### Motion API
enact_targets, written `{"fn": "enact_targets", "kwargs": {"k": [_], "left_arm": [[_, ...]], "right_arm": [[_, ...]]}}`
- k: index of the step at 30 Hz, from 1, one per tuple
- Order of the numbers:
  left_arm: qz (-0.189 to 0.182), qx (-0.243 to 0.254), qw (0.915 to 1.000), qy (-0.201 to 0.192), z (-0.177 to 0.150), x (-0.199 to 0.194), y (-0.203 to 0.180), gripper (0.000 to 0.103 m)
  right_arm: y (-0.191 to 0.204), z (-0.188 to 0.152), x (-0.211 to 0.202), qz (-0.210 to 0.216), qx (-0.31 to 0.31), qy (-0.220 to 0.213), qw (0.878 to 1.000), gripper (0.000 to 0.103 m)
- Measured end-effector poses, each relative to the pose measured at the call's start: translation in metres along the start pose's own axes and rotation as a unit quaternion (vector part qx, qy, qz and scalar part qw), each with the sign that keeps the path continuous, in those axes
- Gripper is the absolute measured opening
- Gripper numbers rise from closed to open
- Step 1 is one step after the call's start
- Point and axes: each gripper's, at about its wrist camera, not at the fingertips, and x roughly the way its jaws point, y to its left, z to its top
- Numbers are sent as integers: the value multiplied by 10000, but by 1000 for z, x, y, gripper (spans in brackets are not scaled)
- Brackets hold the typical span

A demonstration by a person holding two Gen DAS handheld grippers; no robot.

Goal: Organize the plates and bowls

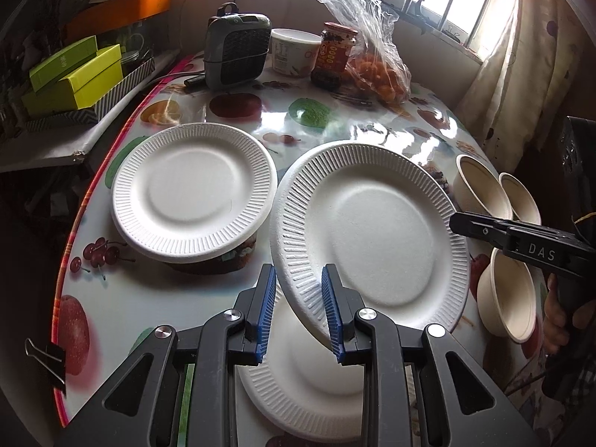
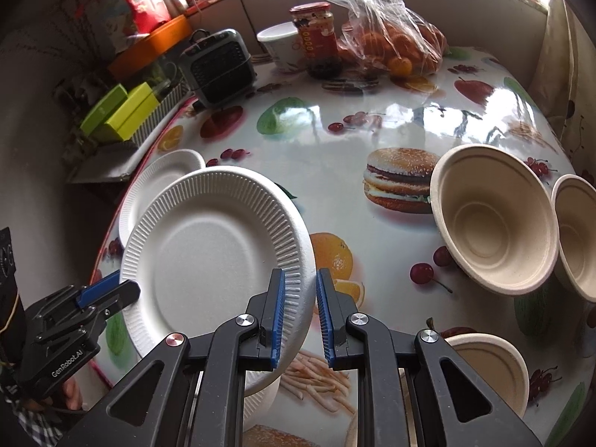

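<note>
Your fruit-print surface (image 2: 335,141) carries paper plates (image 1: 193,190), three bowls (image 2: 491,219), a jar (image 2: 316,37) — and bagged oranges (image 2: 398,44).

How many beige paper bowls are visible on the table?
3. Two beige paper bowls stand side by side at the right, one and its neighbour; the third is nearer, partly hidden behind the right gripper.

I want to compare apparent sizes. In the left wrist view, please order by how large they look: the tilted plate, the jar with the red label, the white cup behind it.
1. Tilted plate, largest, though nearest the camera.
2. Jar and white cup: look alike, so unranked.
</note>
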Motion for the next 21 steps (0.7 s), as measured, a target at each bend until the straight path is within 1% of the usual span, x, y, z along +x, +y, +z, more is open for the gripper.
{"fn": "enact_targets", "kwargs": {"k": [11, 21], "left_arm": [[61, -88, 9999, 85, -26, -6, 11, 27], [37, -183, 9996, 199, -46, -4, 19, 27]], "right_arm": [[14, -24, 6, 54, -122, 171, 9998, 17], [18, -43, 16, 86, -151, 349, 9992, 17]]}}
